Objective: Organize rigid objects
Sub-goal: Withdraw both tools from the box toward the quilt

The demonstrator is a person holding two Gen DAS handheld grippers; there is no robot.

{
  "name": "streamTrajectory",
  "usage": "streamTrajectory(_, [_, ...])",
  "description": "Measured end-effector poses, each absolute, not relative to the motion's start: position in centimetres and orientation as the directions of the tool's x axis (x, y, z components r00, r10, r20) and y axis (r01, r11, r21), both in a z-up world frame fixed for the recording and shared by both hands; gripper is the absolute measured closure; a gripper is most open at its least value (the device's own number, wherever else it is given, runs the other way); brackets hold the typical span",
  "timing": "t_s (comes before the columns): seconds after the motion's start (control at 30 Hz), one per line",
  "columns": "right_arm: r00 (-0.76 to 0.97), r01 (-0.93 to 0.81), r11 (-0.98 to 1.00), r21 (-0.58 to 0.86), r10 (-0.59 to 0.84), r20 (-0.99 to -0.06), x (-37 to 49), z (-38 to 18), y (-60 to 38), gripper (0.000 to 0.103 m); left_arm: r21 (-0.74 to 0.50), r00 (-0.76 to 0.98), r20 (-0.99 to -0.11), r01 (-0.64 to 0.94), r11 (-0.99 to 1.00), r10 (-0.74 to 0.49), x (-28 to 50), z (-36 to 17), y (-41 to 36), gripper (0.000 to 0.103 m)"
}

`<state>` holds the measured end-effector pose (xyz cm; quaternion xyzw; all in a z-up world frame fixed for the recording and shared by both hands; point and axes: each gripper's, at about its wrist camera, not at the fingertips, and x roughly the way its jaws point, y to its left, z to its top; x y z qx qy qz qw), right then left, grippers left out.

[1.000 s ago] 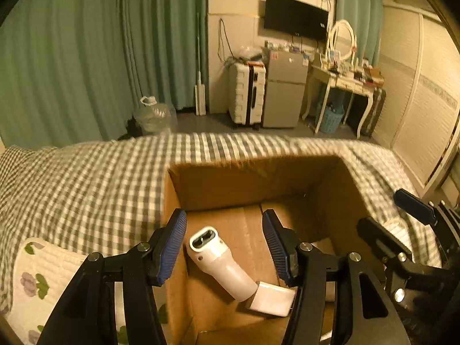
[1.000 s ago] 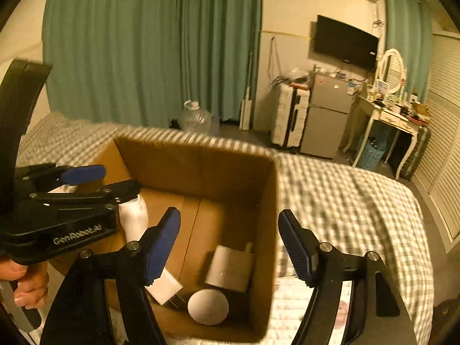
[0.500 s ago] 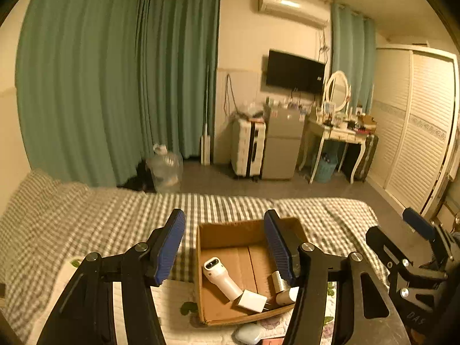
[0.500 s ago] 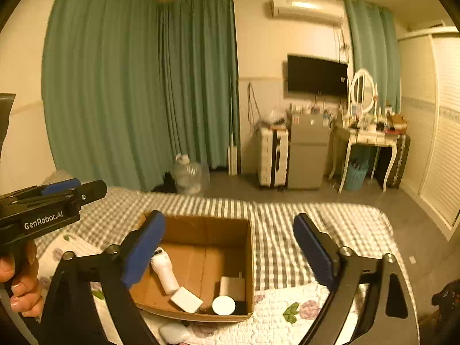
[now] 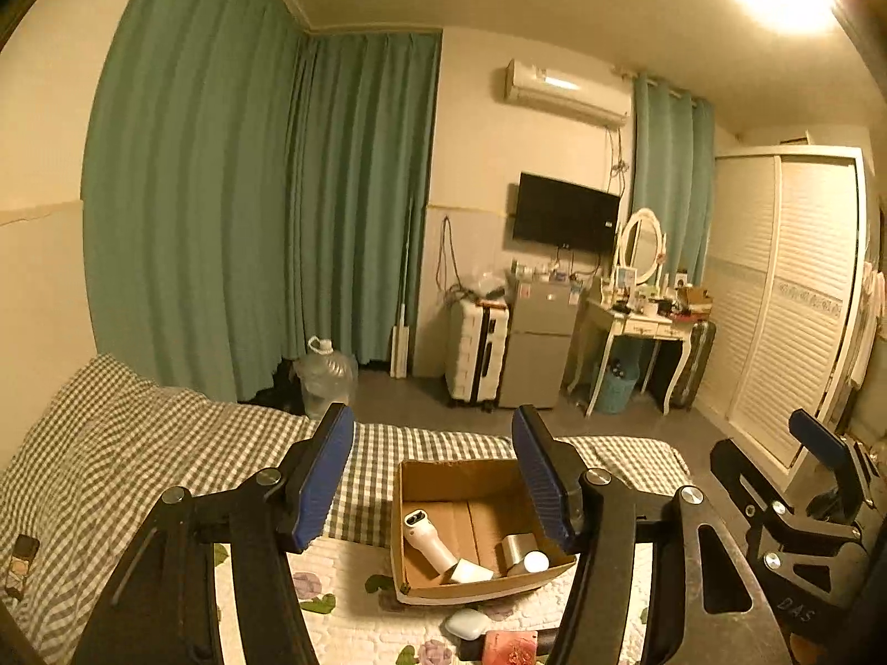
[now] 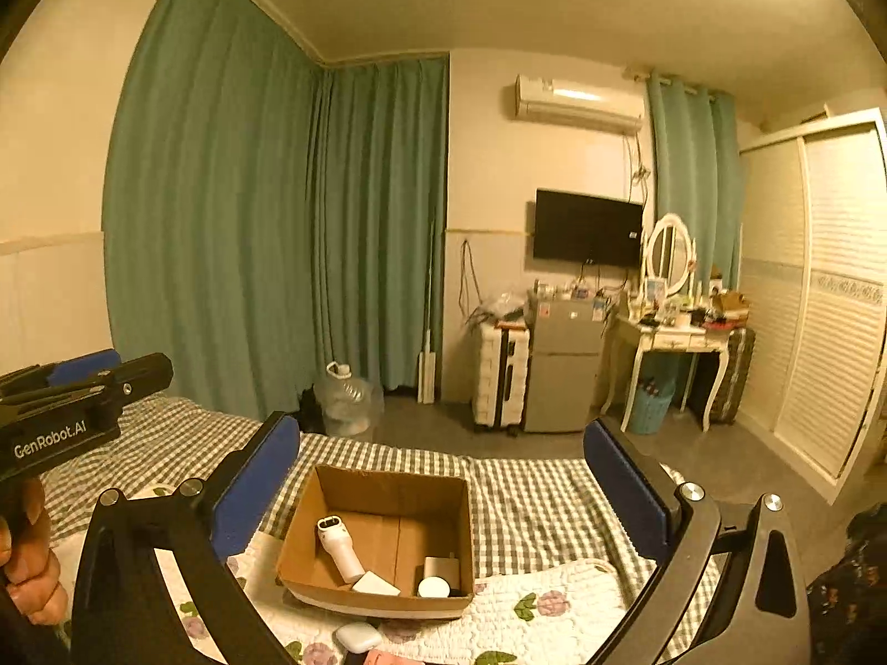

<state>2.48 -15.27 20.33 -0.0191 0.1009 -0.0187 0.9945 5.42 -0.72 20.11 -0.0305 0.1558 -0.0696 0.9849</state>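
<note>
An open cardboard box [image 5: 454, 468] [image 6: 388, 479] sits on the bed, well below and ahead of both grippers. Inside lie a white handheld device [image 5: 427, 537] [image 6: 338, 546], a small white block [image 5: 471, 572] [image 6: 376, 584] and a grey cylinder with a white cap [image 5: 524, 554] [image 6: 438, 576]. My left gripper [image 5: 432, 443] is opening, with nothing between its jaws. The jaws of my right gripper [image 6: 441, 443] are spreading very wide, also empty. A pale case [image 5: 465, 623] [image 6: 357, 636] and a reddish object [image 5: 510, 647] lie on the quilt in front of the box.
The bed has a checked sheet [image 5: 138, 443] and a flowered quilt [image 6: 554, 604]. Beyond its far edge stand a water jug [image 6: 346, 399], a suitcase [image 6: 499, 377], a small fridge [image 6: 562, 371] and a dressing table [image 6: 671, 343]. A hand [image 6: 27, 571] holds the left gripper.
Both grippers have risen and drawn back from inside the box, which now looks small and far. The right jaws have spread much wider; the left ones a little.
</note>
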Motion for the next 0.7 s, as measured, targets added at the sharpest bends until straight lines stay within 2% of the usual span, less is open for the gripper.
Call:
streamTrajectory(0.2, [0.979,0.055,0.997,-0.055,-0.064,-0.193,-1.3,20.7,-14.5,0.000,-0.036,0.966,-0.233,0.103,0.994,-0.109,2.3,20.0,-0.7,0.040])
streamTrajectory(0.37, [0.977,0.066,0.995,-0.080,-0.081,-0.199,-3.3,19.7,-13.9,0.000,-0.090,0.957,-0.236,0.154,0.984,-0.171,0.7,19.0,0.0,0.040])
streamTrajectory(0.7, [0.948,0.139,0.987,-0.084,-0.157,-0.278,-2.9,15.7,-13.7,0.000,-0.039,0.956,-0.241,0.162,0.986,-0.166,1.8,15.8,-0.2,0.040])
